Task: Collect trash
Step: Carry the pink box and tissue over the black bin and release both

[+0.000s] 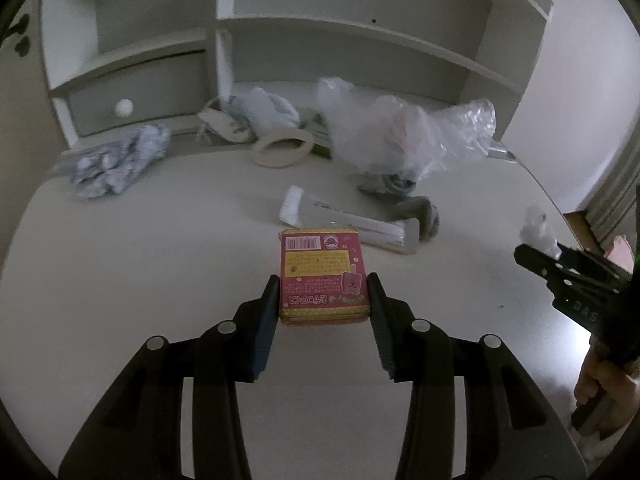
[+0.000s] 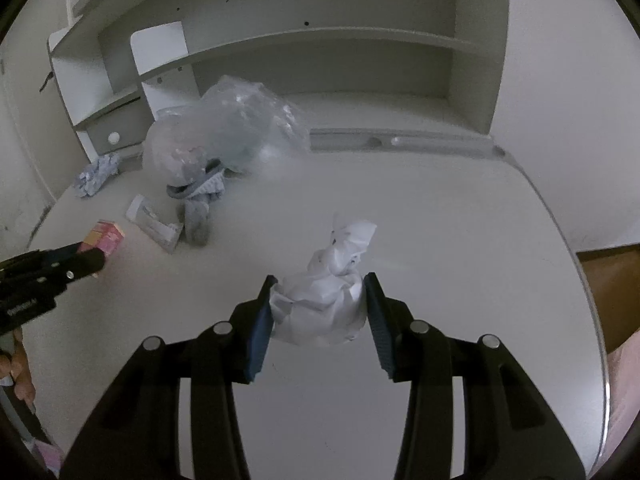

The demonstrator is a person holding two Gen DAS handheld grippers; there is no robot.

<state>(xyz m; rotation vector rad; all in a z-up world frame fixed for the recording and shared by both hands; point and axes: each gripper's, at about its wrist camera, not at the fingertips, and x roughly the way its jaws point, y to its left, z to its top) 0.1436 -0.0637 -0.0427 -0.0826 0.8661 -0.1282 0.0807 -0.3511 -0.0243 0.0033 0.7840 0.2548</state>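
My left gripper (image 1: 323,286) clamps a small pink cardboard box (image 1: 322,276), flat-sided and glossy, printed with a barcode, a yellow text panel and a cartoon figure; my ribbed dark pads (image 1: 267,316) press its two long sides, so the jaws stand partly closed on it above the smooth white rounded desk (image 1: 140,280). My right gripper (image 2: 320,300) pinches a crumpled wad of white paper (image 2: 324,300), soft, creased and peaked at the top, with both pads (image 2: 378,316) sunk against its flanks, again partly closed around it. Farther back on the desk lie a flattened white plastic tube (image 1: 344,218) with a square cap, touching a limp grey knitted sock (image 1: 424,216), and behind them a billowing clear plastic bag (image 1: 400,136), wrinkled and shiny. Near the left rear edge sits a crushed ball of blue-and-white patterned paper (image 1: 120,160), just in front of a grey drawer with a round white knob (image 1: 123,108). A cream oval ring (image 1: 282,148) rests beside a pale bundled cloth (image 1: 264,110) under the matte white shelf unit (image 1: 360,28).
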